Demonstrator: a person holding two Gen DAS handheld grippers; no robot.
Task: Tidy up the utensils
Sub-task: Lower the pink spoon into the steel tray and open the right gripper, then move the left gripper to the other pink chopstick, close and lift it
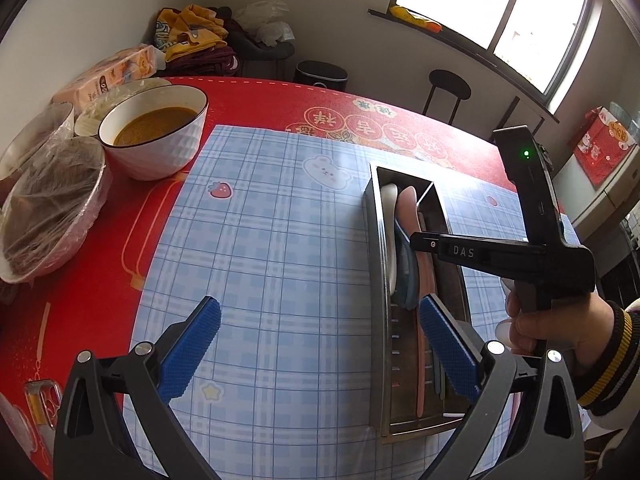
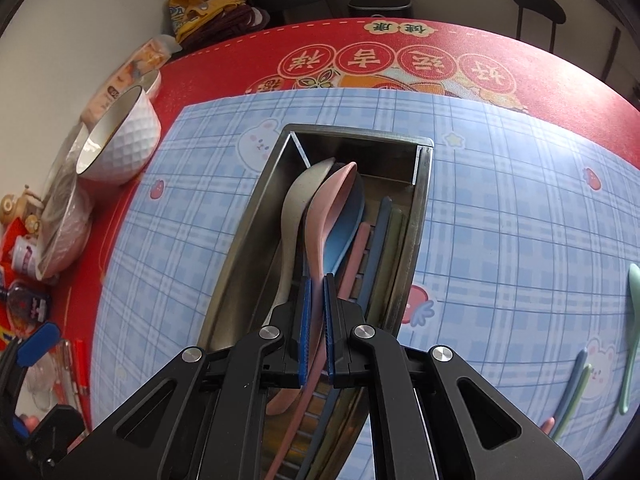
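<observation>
Your right gripper [image 2: 316, 300] is clamped on the pink spoon [image 2: 326, 216] inside the steel tray [image 2: 256, 216] (beside white and blue spoons); your left gripper [image 1: 320, 344] stands apart.

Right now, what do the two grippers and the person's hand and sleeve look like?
Both grippers, left and right, have black angular frames, silver round bolts and blue textured pads. The right one's body carries white "DAS" lettering and a green light. The bare hand emerges from a white sleeve with a black-and-yellow striped cuff.

Utensil tray [image 2: 256, 216] sits on the mat [image 2: 500, 208], spoons [image 2: 320, 220] lying inside; bowls [image 1: 156, 132] crowd the table [image 1: 280, 100] far left, loose spoon [image 2: 630, 336] off right.
</observation>
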